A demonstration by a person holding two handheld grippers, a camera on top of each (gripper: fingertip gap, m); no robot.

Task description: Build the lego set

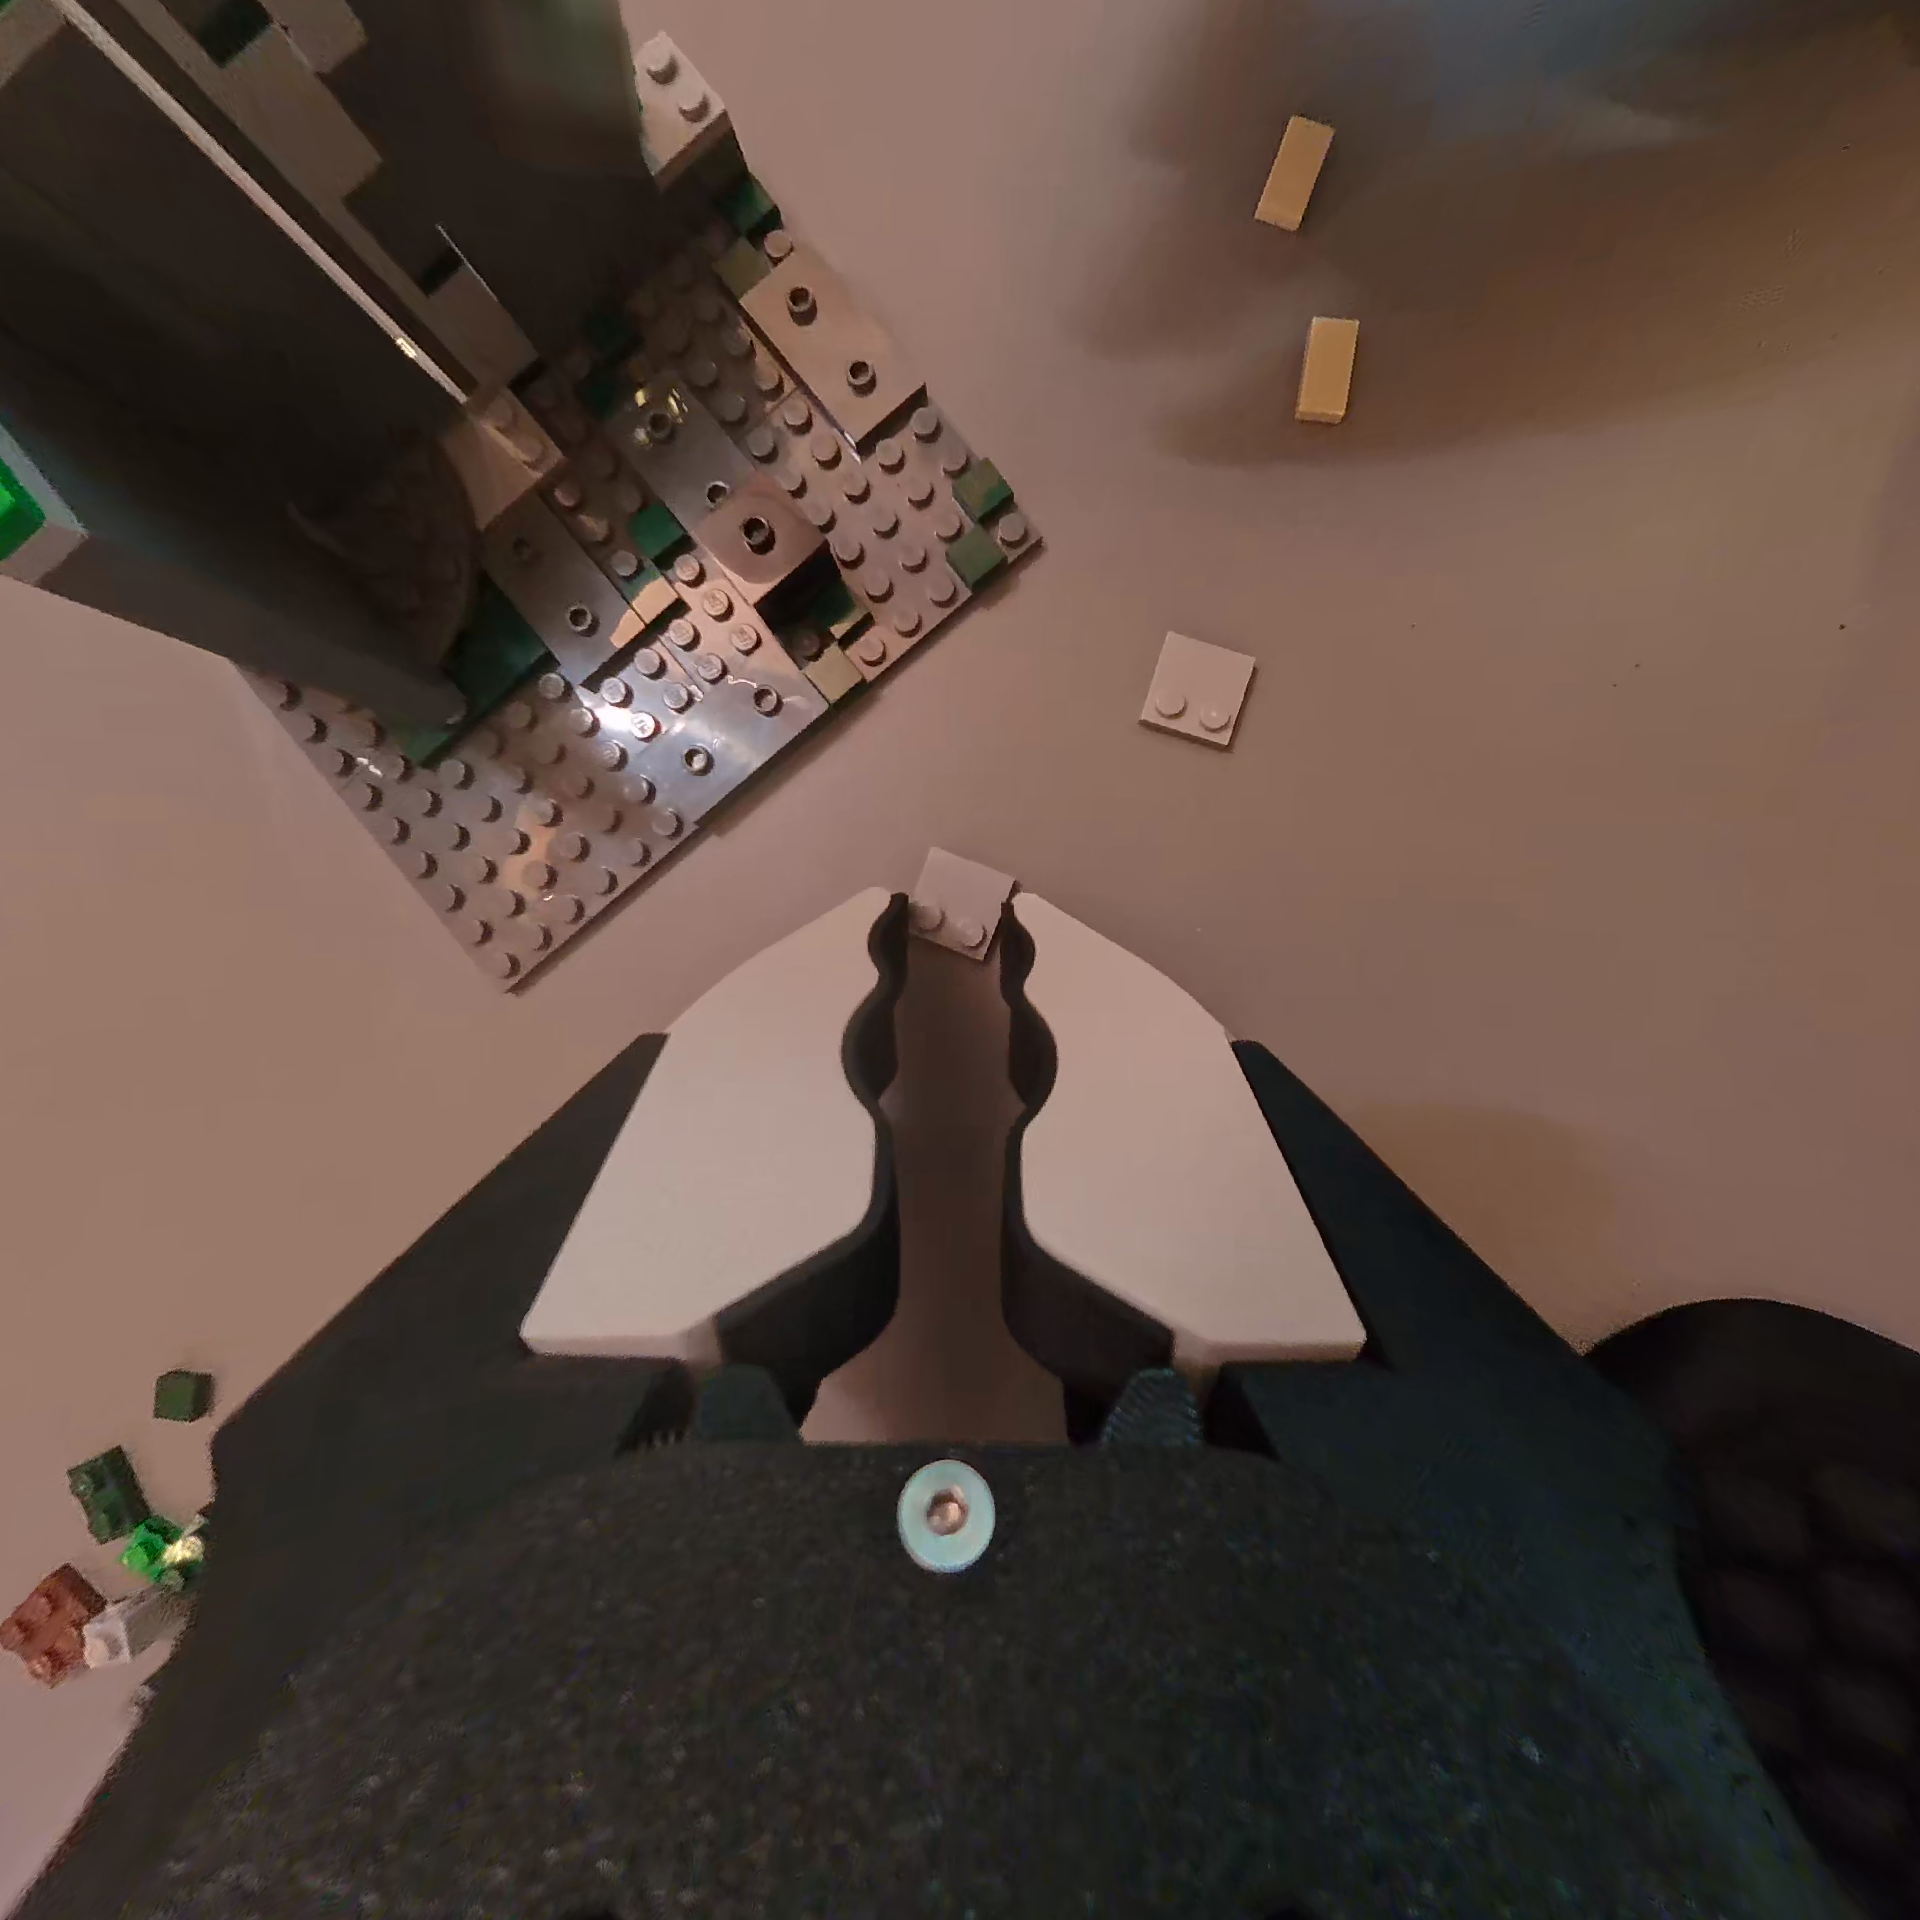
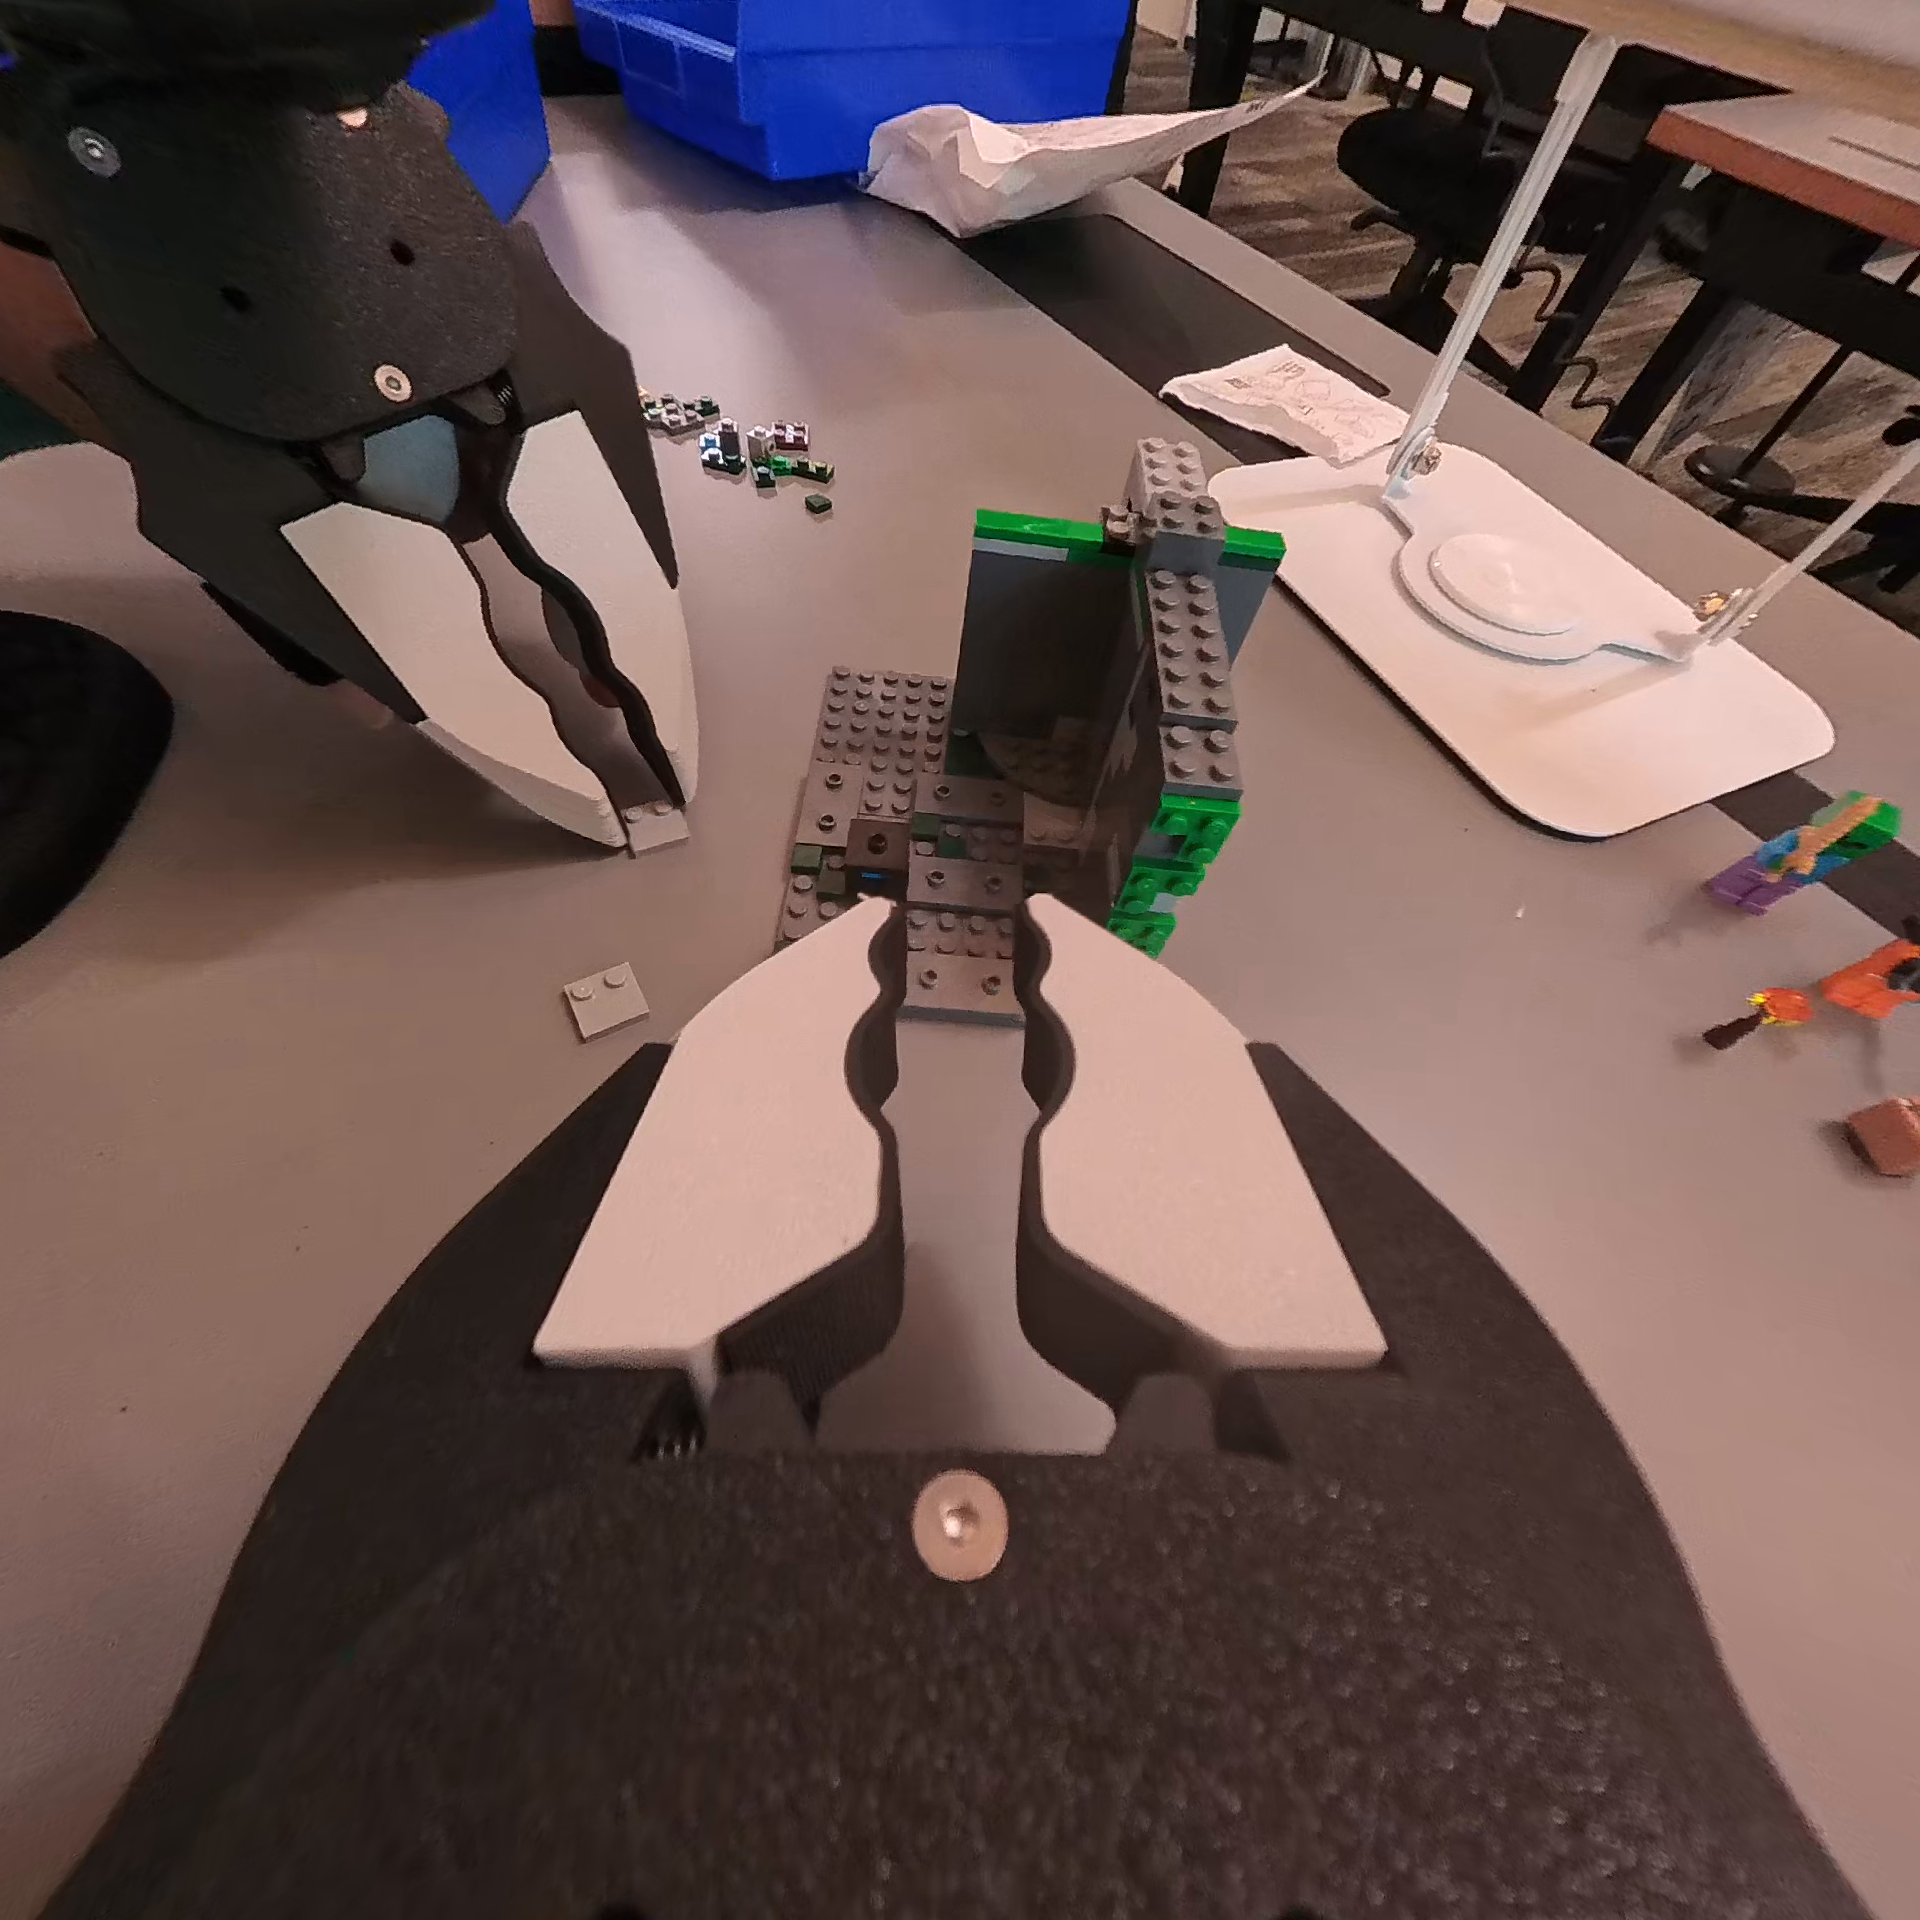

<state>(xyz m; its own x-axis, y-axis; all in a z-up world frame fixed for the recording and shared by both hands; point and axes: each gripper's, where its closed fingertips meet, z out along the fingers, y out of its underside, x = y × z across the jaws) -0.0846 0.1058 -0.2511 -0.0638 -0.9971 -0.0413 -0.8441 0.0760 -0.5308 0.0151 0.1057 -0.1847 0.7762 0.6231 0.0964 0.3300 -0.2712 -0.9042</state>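
The lego build (image 2: 1039, 779) is a grey studded baseplate with tall grey and green walls; it also fills the upper left of the left wrist view (image 1: 623, 582). My left gripper (image 1: 954, 920) points down at the table, just in front of the baseplate. It is shut on a small grey two-stud plate (image 1: 961, 894), which rests on the table between the tips. The right wrist view shows the same grip (image 2: 657, 828). My right gripper (image 2: 961, 935) is open and empty, its tips at the build's near edge.
A second small grey plate (image 1: 1197, 691) lies loose on the table (image 2: 606, 997). Two tan tiles (image 1: 1294, 171) (image 1: 1327, 369) lie farther off. Loose bricks (image 2: 743, 442) sit behind the build. A white lamp base (image 2: 1538, 644), small figures (image 2: 1808, 852) and blue bins (image 2: 852, 73) stand around. My right fingertips sit around 12 cm from my left ones.
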